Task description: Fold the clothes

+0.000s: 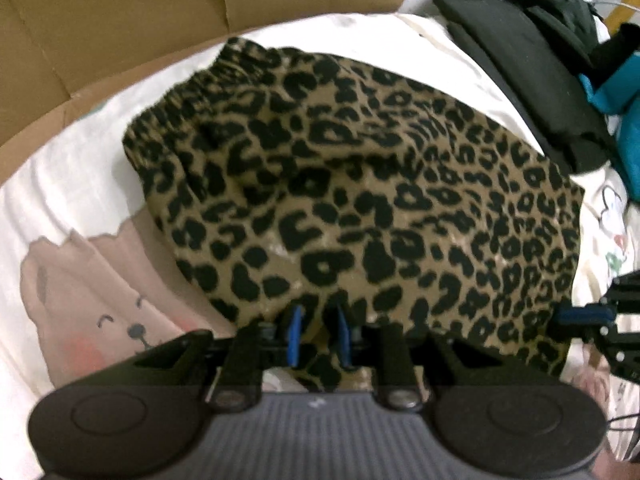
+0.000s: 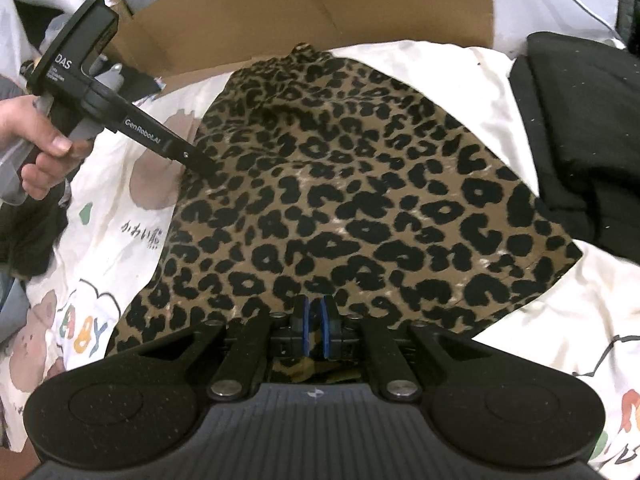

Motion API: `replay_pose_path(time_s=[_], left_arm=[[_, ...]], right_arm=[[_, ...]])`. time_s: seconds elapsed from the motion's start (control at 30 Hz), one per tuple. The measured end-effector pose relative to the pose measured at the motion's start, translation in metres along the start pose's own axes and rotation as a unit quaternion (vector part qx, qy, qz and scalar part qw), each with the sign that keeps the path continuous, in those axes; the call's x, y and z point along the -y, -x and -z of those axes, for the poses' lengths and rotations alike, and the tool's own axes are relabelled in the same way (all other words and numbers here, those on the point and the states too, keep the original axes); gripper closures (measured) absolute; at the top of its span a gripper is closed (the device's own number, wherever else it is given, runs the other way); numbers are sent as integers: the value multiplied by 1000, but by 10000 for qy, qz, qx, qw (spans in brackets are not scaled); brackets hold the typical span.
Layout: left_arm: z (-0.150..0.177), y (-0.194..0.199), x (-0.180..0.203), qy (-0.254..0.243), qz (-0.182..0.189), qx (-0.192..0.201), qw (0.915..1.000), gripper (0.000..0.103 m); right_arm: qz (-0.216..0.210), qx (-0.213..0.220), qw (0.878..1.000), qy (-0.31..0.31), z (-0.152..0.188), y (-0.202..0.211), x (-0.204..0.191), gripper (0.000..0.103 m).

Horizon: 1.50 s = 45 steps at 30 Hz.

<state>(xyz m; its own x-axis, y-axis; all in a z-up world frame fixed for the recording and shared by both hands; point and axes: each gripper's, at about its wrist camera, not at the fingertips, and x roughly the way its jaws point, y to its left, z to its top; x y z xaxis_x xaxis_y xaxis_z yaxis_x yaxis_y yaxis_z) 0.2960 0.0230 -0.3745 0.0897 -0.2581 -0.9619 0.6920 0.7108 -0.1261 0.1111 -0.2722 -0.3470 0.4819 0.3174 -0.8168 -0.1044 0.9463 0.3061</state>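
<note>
A leopard-print garment lies spread on a white cartoon-printed bedsheet. Its gathered waistband is at the far left in the left wrist view. My left gripper sits at the garment's near edge, its blue pads a little apart with leopard fabric filling the gap. In the right wrist view a hand holds the left gripper against the garment's left edge. My right gripper has its pads almost together on the near hem, with fabric running under them. The right gripper also shows at the garment's right corner.
A cardboard sheet stands behind the bed. Folded black clothes lie to the right of the garment, with a teal item beyond them.
</note>
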Motion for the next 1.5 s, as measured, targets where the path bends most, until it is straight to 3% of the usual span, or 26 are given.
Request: replay_pose_path(time_s=[0.4,0.83,1.03,1.13,1.27,1.3,1.4,1.5], left_arm=[[42,-10,17,-96,318,180,9993,76],[113,8,47,-349,575,38,9977,75],[139,28,47,-1,672,175,9976,75],[150,38,49,-72,608,265,9978,65],[163,41,52,-90,586,445,9973,61],[166,40,53,-60,604,467,9971,61],[176,38,53,-61,864,396,9955,61],[181,33,54,-71,900,355,9953,60]], right_arm=[[-84,-517,9977,427,15,-9,-12,96],[-380,-740,9919,958,24,-11,-44,96],[-554,-875,9869,1234,30,-7,-58,95],[-647,-850,9852,1342,28,-2,-66,95],[-766,-796,9824,1505,25,7,-79,94],[-794,-795,9816,1541,24,8,-82,94],[-872,-788,9790,1668,25,12,-92,66],[-1023,-800,9741,1850,25,14,-106,64]])
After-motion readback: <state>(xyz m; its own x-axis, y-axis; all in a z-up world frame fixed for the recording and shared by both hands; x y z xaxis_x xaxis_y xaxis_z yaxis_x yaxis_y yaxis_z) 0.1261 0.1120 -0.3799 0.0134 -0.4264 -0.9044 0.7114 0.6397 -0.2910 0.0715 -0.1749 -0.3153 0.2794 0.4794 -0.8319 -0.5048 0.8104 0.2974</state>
